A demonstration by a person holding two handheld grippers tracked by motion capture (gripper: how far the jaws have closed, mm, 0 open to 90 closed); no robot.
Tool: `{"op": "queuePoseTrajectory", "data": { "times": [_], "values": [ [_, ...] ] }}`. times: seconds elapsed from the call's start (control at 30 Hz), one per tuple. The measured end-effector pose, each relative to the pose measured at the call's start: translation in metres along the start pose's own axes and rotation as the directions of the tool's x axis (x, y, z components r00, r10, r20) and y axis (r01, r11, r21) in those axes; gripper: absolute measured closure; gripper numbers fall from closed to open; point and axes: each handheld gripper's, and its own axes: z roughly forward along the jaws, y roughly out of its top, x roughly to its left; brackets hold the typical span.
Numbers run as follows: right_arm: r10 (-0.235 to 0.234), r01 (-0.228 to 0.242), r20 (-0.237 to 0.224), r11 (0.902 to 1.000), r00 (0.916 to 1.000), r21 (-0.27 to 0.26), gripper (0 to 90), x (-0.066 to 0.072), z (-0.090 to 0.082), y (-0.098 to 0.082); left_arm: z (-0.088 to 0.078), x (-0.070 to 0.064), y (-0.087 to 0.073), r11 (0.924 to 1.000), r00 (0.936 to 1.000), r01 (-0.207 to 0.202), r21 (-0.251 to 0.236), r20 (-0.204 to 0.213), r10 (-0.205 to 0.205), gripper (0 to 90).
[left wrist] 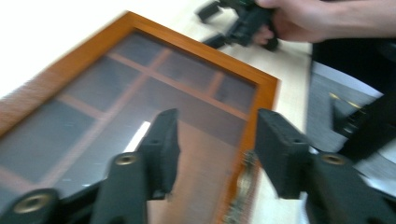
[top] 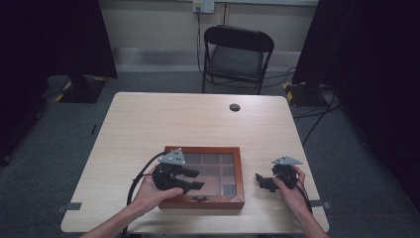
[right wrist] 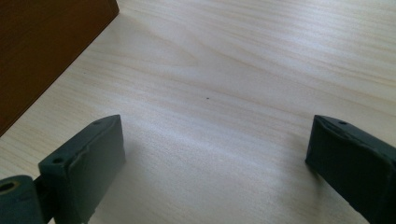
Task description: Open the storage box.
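Wooden box sits at table's near edge, glass lid shut. Left gripper hovers over box lid, jaws released, nothing between. Left gripper view shows brass latch on box front and dividers under glass; compartment contents unreadable. Right gripper just right of box, jaws spread wide over bare wood.

One box, one chair, two grippers
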Motion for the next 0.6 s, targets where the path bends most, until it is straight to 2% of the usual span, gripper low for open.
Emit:
{"op": "queuePoseTrajectory", "data": {
  "times": [0.03,0.07,0.13,0.2,0.3,0.43,0.47,0.5,0.57,0.6],
  "values": [
    [0.000,0.000,0.001,1.0000,1.0000,0.000,3.5,0.000,0.000,0.000,0.001,-0.002,-0.002,1.0000,0.9998,0.003,-0.001,0.017,-0.003,54.8],
    [0.000,0.000,0.001,1.0000,1.0000,0.000,3.5,0.000,0.000,0.000,0.001,-0.002,-0.002,1.0000,0.9998,0.003,-0.001,0.017,-0.003,55.4],
    [0.000,0.000,0.000,1.0000,1.0000,0.000,3.5,0.000,0.000,0.000,0.005,-0.002,-0.004,0.9995,0.9996,0.011,0.029,0.026,-0.012,56.4],
    [0.000,0.000,0.001,1.0000,1.0000,0.000,3.5,0.000,0.000,0.000,0.008,-0.002,-0.006,0.9993,0.9982,0.014,0.035,0.058,-0.016,57.0],
    [0.000,0.000,0.001,1.0000,1.0000,0.000,3.5,0.000,0.000,0.000,0.010,-0.003,-0.008,0.9980,0.9979,0.015,0.062,0.062,-0.019,56.4],
    [0.000,0.000,0.001,1.0000,1.0000,0.000,3.5,0.000,0.000,0.000,0.011,-0.006,-0.011,0.9981,0.9981,-0.007,0.061,0.061,0.003,61.3],
    [0.000,0.000,0.001,1.0000,1.0000,0.000,3.5,0.000,0.000,0.000,0.013,-0.006,-0.012,0.9976,0.9972,-0.007,0.068,0.075,0.002,63.1],
    [0.000,0.000,0.001,1.0000,1.0000,0.000,3.5,0.000,0.000,0.000,0.014,-0.005,-0.013,0.9978,0.9960,0.000,0.067,0.089,-0.005,61.5],
    [0.000,0.000,0.000,1.0000,1.0000,0.000,3.5,0.000,0.000,0.000,0.017,-0.006,-0.013,0.9970,0.9970,-0.005,0.077,0.077,-0.001,62.8],
    [0.000,0.000,0.000,1.0000,1.0000,0.000,3.5,0.000,0.000,0.000,0.017,-0.006,-0.013,0.9966,0.9964,-0.012,0.081,0.084,0.005,62.8]
  ]
}}
